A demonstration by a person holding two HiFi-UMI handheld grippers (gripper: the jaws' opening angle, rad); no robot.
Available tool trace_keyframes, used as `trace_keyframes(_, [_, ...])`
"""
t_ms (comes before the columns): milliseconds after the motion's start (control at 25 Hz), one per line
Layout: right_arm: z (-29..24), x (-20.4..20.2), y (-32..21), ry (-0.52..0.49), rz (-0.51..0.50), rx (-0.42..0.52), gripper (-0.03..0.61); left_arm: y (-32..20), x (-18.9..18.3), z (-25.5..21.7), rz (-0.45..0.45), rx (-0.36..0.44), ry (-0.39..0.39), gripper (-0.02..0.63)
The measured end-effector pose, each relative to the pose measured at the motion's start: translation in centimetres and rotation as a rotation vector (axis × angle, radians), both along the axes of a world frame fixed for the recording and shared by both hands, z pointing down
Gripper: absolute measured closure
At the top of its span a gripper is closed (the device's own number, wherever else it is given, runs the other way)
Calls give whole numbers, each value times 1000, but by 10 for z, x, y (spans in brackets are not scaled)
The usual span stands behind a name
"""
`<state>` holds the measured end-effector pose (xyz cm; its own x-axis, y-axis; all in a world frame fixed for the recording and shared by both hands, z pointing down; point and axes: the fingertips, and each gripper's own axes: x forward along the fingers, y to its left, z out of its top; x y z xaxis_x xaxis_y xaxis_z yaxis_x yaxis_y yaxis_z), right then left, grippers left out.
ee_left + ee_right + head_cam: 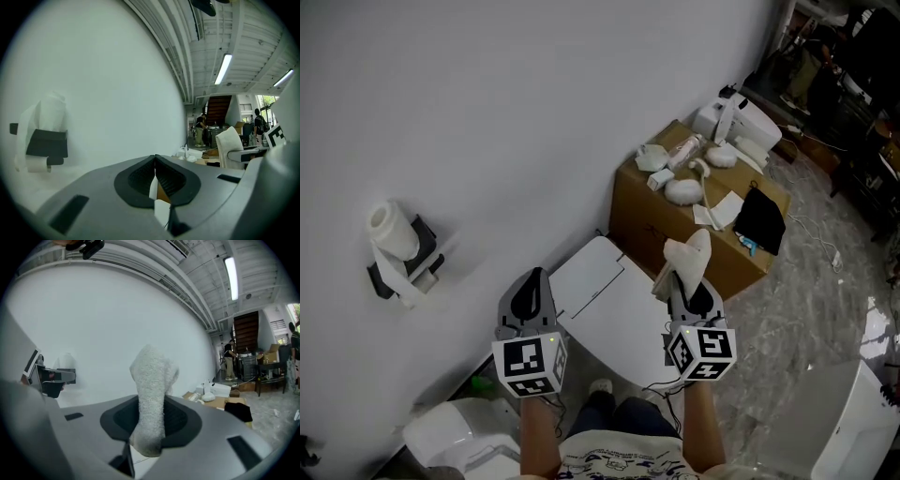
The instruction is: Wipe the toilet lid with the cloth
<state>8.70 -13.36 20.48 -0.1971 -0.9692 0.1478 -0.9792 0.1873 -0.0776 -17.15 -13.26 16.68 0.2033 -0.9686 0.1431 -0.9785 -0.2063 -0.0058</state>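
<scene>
The white toilet lid [609, 309] lies closed below me, between my two grippers. My right gripper [686, 278] is shut on a pale cloth [687, 258], which sticks up past the jaws and hangs over the lid's right edge; in the right gripper view the cloth [151, 394] stands folded between the pads. My left gripper [531, 289] hovers over the lid's left side, jaws shut with nothing between them. In the left gripper view the left gripper [155, 174] points at the white wall.
A toilet-paper holder [398, 251] hangs on the white wall [506, 122] at left. A cardboard box [694, 225] with white items and a black cloth stands right of the toilet. A white bin [459, 436] sits at lower left. Marble floor spreads to the right.
</scene>
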Motion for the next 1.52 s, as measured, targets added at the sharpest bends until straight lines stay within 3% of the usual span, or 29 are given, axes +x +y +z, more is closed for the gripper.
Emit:
trace_keyframes(680, [86,13,-67,52,-59,-150,471,-57,1,81,-78,-141,-36,604])
trace_keyframes(1160, [196,2,-90,120,-129,-302,471,-69,5,173,-70,-256,-83,604])
trace_keyframes(1520, [287,1,-113,191,-182,-400,471,-74,8,242,-60,-330,-76,604])
